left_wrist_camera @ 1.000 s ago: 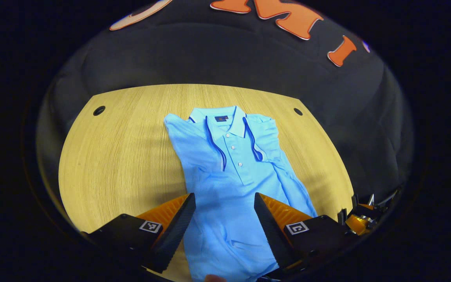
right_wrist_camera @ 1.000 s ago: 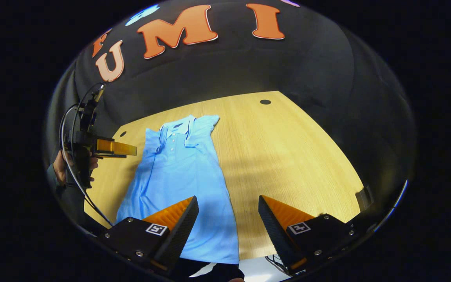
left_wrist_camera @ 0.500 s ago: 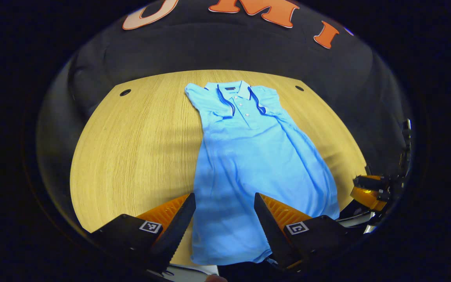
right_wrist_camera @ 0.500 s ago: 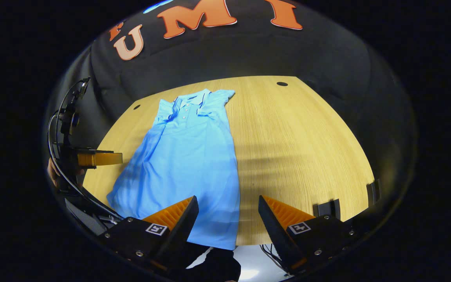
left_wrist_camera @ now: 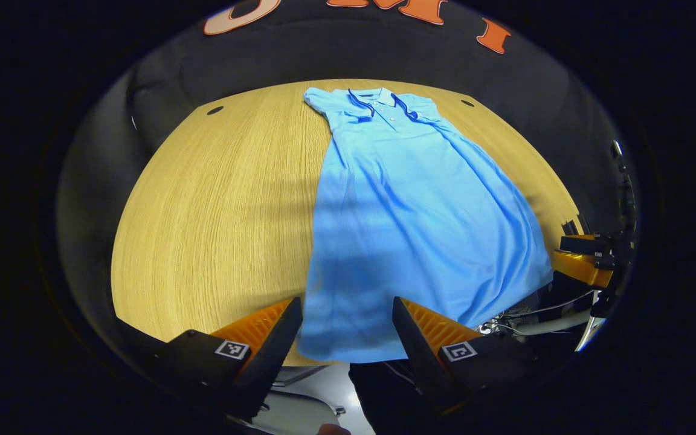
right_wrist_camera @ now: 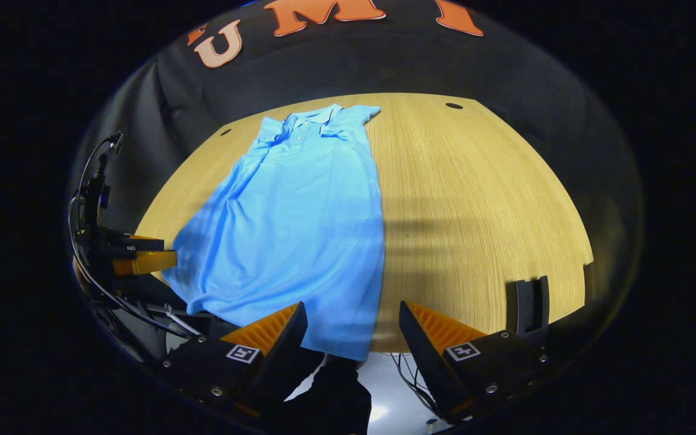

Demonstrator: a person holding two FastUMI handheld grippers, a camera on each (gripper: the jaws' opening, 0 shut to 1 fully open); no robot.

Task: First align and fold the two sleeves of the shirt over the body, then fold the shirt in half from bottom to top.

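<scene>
While both grippers hang past the worktop's near edge, the scene reads so:
Shirt (left_wrist_camera: 408, 205): centre of the left gripper view, flat on the worktop (left_wrist_camera: 215, 205), collar at the top, hem at the near edge, sleeves folded onto the body.
Left gripper (left_wrist_camera: 347, 329): bottom centre, fingers apart, holding nothing, above the hem.
Right gripper (right_wrist_camera: 353, 332): bottom centre of the right gripper view, fingers apart, empty, by the hem's corner.
Worktop holes: one (right_wrist_camera: 454, 106) in the upper right, right gripper view.

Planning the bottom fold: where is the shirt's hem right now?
In the left gripper view, the shirt's hem lies at the wooden table's near edge, just beyond the open left hand-held gripper.
</scene>
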